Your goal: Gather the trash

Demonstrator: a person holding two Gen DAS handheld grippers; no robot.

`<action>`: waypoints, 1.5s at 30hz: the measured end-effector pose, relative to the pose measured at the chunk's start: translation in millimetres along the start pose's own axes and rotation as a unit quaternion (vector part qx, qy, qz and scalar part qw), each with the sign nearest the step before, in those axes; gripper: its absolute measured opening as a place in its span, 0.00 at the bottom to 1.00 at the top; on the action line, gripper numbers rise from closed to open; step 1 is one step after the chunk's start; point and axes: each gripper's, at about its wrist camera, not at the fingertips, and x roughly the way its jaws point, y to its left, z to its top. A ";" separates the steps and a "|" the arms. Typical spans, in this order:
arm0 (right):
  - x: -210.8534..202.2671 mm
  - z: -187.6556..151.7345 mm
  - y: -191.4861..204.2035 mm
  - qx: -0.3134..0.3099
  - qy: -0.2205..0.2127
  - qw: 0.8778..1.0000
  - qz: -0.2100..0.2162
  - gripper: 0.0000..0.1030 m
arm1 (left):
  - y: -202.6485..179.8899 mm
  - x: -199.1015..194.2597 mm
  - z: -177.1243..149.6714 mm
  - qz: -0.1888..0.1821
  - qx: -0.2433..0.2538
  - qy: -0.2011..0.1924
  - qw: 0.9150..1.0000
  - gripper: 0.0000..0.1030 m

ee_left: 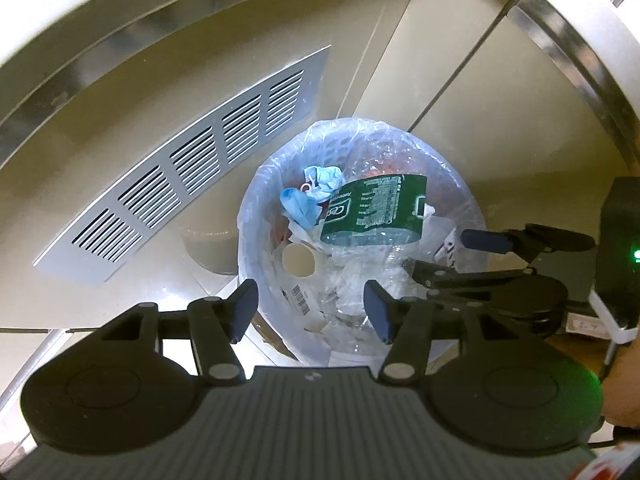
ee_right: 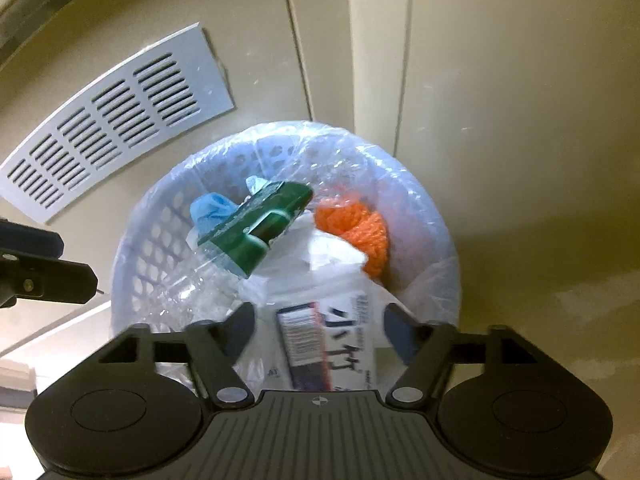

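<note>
A round white lattice trash basket (ee_left: 256, 216) (ee_right: 136, 264) lined with a clear bag stands on the floor against beige cabinets. In it lie a crushed clear bottle with a green label (ee_left: 372, 208) (ee_right: 260, 232), blue crumpled gloves (ee_left: 308, 196) (ee_right: 208, 208), a paper cup (ee_left: 298, 260), an orange net (ee_right: 356, 228) and a white printed packet (ee_right: 328, 344). My left gripper (ee_left: 310, 312) hovers open and empty over the basket's near rim. My right gripper (ee_right: 320, 332) is open over the basket, above the packet; it shows at the right in the left wrist view (ee_left: 452, 256).
A grey slatted vent panel (ee_left: 192, 168) (ee_right: 108, 120) is set in the cabinet base left of the basket. Cabinet doors (ee_left: 480, 80) rise behind it. A metal counter edge (ee_left: 580, 60) runs at the upper right.
</note>
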 end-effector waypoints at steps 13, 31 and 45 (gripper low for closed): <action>-45.9 -14.7 0.2 0.004 -0.006 1.000 0.002 0.73 | -7.0 -19.2 -7.0 0.006 -0.012 -0.018 1.000 0.65; -129.6 -23.3 7.9 0.008 -0.054 0.998 0.023 0.84 | -19.6 -87.7 -31.0 0.027 -0.076 -0.121 0.989 0.99; -232.0 -72.5 95.1 0.128 -0.184 0.970 -0.091 0.87 | 1.3 -163.0 -67.2 -0.028 0.017 -0.163 0.986 0.99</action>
